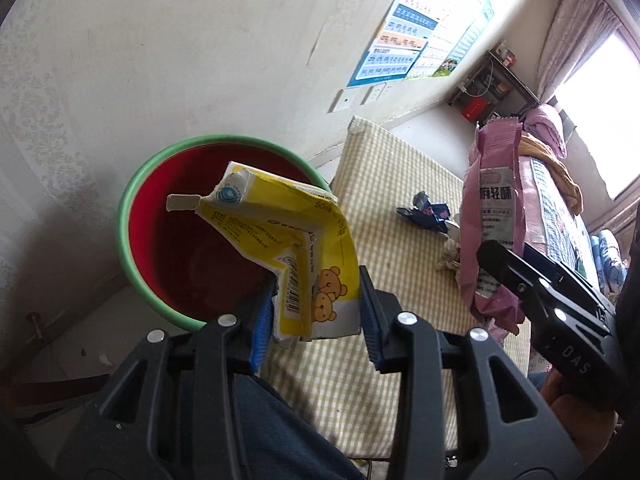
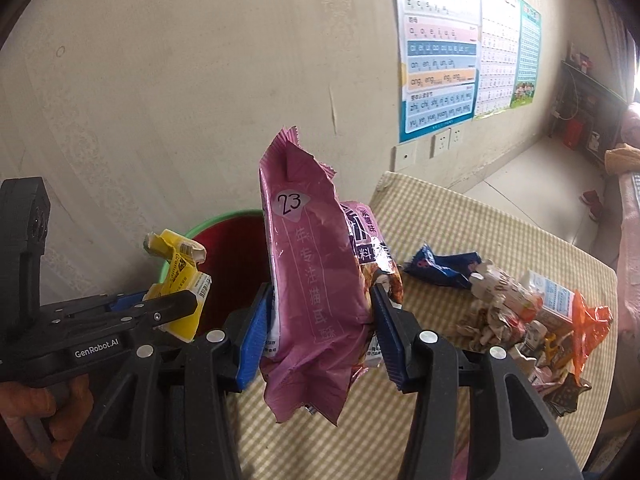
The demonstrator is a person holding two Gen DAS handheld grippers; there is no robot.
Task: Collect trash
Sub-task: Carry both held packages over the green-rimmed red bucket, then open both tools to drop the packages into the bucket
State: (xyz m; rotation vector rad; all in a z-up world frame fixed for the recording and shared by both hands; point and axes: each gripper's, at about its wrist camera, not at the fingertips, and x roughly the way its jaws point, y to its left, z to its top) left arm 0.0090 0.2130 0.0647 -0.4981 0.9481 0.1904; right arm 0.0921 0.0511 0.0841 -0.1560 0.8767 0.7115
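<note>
My left gripper (image 1: 318,316) is shut on a crumpled yellow carton with bears (image 1: 304,248), held over the near rim of a red bin with a green rim (image 1: 132,184). The carton (image 2: 180,280) and bin (image 2: 228,216) also show in the right wrist view. My right gripper (image 2: 318,334) is shut on a pink snack bag (image 2: 316,280), held above the checked table edge just right of the bin. The pink bag (image 1: 492,216) also shows in the left wrist view.
The checked yellow tablecloth (image 2: 460,216) carries a dark blue wrapper (image 2: 440,266), crumpled paper (image 2: 488,308), a small milk carton (image 2: 554,300) and an orange wrapper (image 2: 588,328). A wall with posters (image 2: 440,48) stands behind the bin. Shelves stand far right.
</note>
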